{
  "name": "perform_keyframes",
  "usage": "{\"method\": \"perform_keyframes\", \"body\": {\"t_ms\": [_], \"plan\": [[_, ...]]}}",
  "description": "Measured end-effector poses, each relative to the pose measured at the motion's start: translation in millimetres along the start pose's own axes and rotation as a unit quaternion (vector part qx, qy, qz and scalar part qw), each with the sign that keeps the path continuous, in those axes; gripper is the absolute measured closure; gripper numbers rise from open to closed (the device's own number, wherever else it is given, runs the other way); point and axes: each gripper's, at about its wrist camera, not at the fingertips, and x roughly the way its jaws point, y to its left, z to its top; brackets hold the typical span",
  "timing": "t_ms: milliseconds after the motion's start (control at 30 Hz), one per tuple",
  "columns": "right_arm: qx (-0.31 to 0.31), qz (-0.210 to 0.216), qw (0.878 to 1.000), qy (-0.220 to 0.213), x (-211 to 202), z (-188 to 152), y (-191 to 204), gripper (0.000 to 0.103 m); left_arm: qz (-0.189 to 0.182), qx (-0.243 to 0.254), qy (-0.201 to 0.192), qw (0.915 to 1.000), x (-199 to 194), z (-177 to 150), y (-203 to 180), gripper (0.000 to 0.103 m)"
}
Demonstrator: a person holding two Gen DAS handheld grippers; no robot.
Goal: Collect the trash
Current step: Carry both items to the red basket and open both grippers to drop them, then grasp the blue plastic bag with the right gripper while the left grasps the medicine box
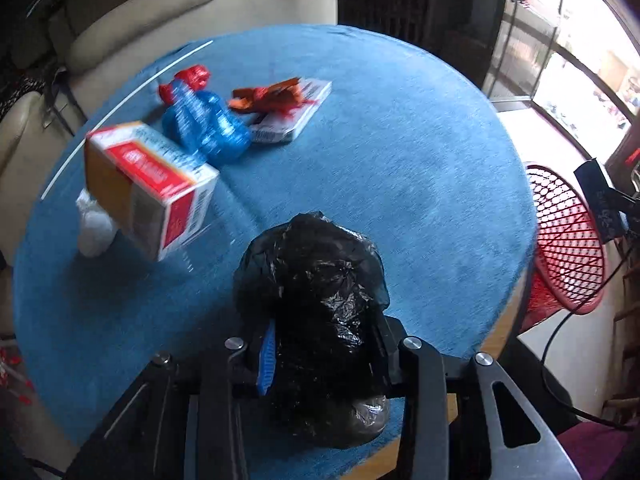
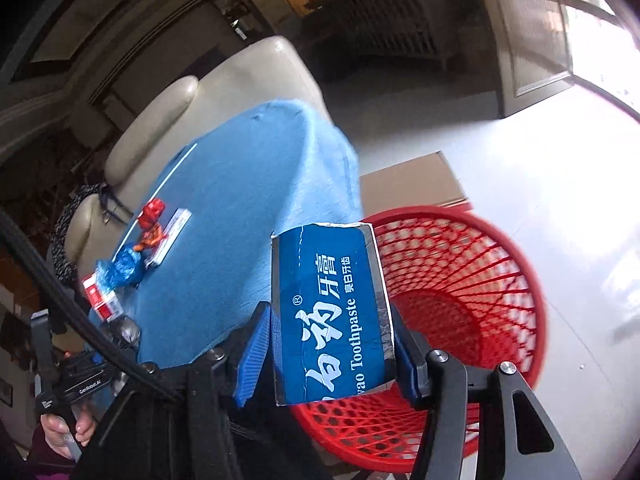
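Toothpaste box (image 2: 334,312), long axis along the right fingers (image 2: 256,356) pinching it; left fingers (image 1: 267,356) straddle black bag (image 1: 316,292).

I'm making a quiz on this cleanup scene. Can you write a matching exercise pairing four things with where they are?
Things:
1. toothpaste box
2. black bag
3. basket
4. blue wrapper

Places:
A. on the floor beside the table
B. on the cloth, far side
C. in the right gripper
D. between the left gripper fingers

Pairs: 1-C, 2-D, 3-A, 4-B
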Motion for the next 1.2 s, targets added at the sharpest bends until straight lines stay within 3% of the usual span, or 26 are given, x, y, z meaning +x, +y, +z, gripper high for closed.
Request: {"method": "perform_keyframes", "body": {"t_ms": [167, 400, 500, 533, 600, 733, 900, 1067, 1200], "plan": [[0.028, -0.020, 0.999, -0.019, -15.2, 7.4, -26.8, 0.045, -0.071, 0.048, -0.023, 0.9961, -19.0, 32.8, -43.3, 0.065], [0.061, -0.029, 0.998, -0.015, -29.2, 0.1, -55.8, 0.043, -0.172, 0.148, -0.057, 0.9723, -36.7, 85.3, -155.1, 0.061], [0.089, -0.014, 0.996, -0.004, -29.6, -5.0, -68.3, 0.043, -0.193, 0.177, -0.035, 0.9646, -22.4, 90.6, -193.1, 0.049], [0.099, -0.006, 0.995, 0.000, -29.7, -7.3, -72.0, 0.041, -0.196, 0.180, -0.027, 0.9636, -17.6, 91.7, -199.9, 0.040], [0.109, 0.000, 0.994, 0.003, -29.5, -10.1, -75.5, 0.038, -0.191, 0.184, -0.023, 0.9641, -12.4, 90.9, -205.7, 0.038], [0.100, -0.013, 0.995, -0.007, -32.9, -8.7, -74.8, 0.038, -0.182, 0.169, -0.024, 0.9683, -11.7, 90.1, -184.4, 0.038], [0.079, 0.006, 0.997, -0.021, -26.9, 8.6, -51.1, 0.038, -0.149, 0.129, -0.045, 0.9792, -30.6, 76.6, -118.4, 0.038], [0.027, 0.041, 0.999, -0.003, -0.8, 27.4, 6.3, 0.038, -0.079, 0.052, -0.080, 0.9923, -55.7, 51.0, -26.7, 0.037], [-0.022, 0.079, 0.996, 0.021, 24.8, 41.4, 66.5, 0.038, -0.021, -0.023, -0.101, 0.9944, -76.8, 36.2, 50.3, 0.033]]}}
